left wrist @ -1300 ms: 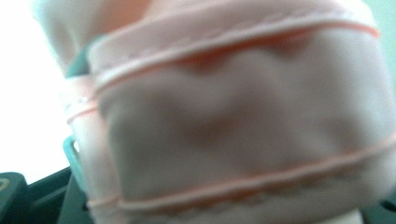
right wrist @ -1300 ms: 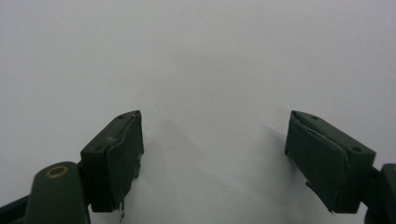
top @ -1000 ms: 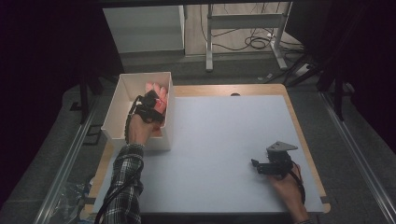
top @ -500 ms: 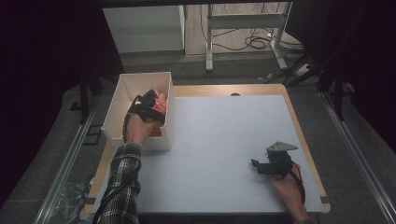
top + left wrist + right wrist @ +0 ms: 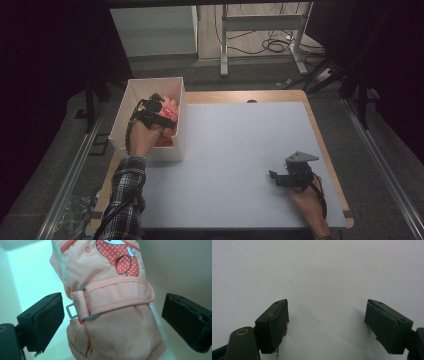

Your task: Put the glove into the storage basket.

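The high view looks forward and down over the whole table (image 5: 235, 150). Each gripper view sits close behind its jaws: left faces into the box (image 5: 176, 120), right the tabletop, both shared with the high view.

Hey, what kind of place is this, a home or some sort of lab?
Likely a lab: a plain white table, loose cables on the floor behind it, and a metal frame.

You see the table (image 5: 235, 150) lit brightly from above while its surroundings stay nearly black. Your left gripper view is sharp on the mitten (image 5: 110, 300), its box walls washed out; soft shadows trail your right jaws.
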{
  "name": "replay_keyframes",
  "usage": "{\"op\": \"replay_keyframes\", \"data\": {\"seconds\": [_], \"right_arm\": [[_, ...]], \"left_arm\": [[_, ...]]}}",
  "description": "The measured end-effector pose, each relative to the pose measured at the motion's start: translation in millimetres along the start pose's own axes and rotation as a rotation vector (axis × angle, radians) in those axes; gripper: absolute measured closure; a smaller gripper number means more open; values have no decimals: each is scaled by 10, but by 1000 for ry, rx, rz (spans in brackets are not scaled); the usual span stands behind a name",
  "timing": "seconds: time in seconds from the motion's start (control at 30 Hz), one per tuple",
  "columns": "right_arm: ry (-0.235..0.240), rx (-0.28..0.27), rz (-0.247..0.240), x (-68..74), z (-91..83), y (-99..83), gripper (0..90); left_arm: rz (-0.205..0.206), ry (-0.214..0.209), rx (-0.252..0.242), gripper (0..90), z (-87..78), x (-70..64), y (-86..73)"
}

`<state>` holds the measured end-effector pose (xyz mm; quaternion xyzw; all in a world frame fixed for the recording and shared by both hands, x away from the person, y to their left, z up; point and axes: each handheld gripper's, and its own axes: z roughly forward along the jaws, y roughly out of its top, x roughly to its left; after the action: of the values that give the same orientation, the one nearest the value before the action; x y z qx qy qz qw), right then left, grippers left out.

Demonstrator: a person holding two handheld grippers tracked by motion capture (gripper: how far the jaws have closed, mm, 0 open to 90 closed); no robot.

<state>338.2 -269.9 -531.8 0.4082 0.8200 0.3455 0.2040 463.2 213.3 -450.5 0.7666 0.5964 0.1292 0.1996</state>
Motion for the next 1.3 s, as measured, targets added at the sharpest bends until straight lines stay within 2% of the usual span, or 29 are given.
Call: {"op": "replay_keyframes", "data": {"seconds": [0.57, 1.3], "right_arm": [[0, 0, 0, -1, 1, 1, 197], [0, 0, -1, -1, 1, 0, 197]], "left_arm": [[39, -6, -107, 22, -255, -21, -84], [98, -52, -210, 24, -541, -97, -254]]}}
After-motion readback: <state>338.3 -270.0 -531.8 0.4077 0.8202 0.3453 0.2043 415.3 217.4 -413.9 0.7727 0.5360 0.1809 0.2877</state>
